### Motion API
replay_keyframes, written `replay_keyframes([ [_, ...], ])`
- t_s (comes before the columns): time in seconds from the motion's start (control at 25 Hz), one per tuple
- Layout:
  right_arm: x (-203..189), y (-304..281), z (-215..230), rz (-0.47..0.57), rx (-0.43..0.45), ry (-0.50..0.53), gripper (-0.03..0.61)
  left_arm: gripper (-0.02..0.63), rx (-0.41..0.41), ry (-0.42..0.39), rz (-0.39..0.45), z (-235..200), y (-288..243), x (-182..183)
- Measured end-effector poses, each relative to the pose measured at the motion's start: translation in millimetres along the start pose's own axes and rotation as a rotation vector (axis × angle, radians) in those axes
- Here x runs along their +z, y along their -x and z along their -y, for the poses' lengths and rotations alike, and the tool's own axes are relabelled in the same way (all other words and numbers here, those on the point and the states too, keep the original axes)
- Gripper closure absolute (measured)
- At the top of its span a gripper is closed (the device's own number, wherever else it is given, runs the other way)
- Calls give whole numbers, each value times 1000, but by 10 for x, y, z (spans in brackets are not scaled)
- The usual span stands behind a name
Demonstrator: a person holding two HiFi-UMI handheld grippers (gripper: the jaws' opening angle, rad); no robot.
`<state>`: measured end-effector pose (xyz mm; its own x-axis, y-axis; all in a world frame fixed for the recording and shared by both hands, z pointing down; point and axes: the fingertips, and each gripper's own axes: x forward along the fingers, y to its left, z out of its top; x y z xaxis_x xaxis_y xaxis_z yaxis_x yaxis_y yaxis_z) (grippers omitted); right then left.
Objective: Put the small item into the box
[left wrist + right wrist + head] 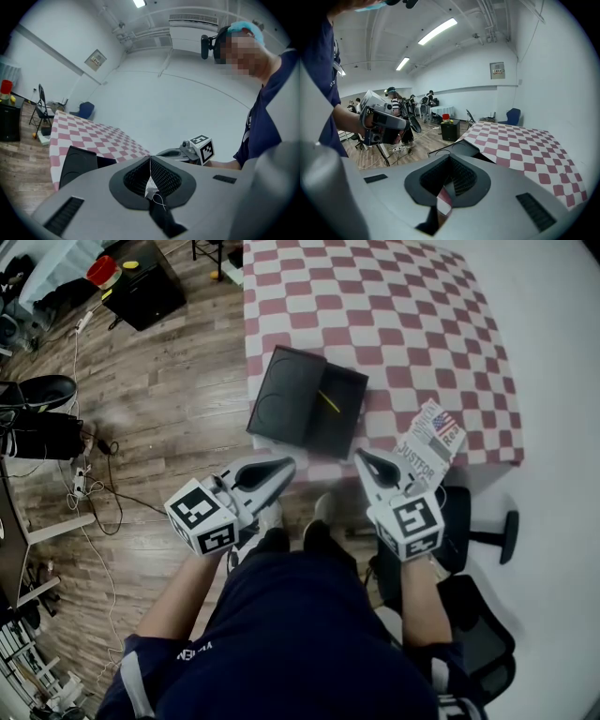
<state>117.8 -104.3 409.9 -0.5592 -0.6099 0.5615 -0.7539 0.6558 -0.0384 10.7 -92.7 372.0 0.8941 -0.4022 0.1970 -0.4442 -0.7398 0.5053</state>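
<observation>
Right now the black box (305, 413) lies open on the checked cloth (375, 306), with a thin yellow stick (328, 401) inside it. Both grippers hang just in front of the box, off the cloth. The right gripper (364, 458) is a little to the right of the box. Its jaws are pressed together on a small printed packet (431, 442) with a flag on it. Its own view shows a red and white strip nipped between the pads. So the packet is outside the box, near the box's right front corner. The left gripper (286, 465) is in front of the box's left half. Its jaws are squeezed tight too, with a thin white bit (152, 190) and a thread caught between them, too small to tell what it is
</observation>
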Motion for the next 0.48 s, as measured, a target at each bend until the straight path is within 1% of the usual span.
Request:
replay_keyframes([
  [0.32,-54,-53,10,-44,-14,13,563,580,-12,-6,6,-30,-7,30],
  [0.48,-50,-59,57,-50,-21,13,563,580,-12,1,7,-51,-15,45],
])
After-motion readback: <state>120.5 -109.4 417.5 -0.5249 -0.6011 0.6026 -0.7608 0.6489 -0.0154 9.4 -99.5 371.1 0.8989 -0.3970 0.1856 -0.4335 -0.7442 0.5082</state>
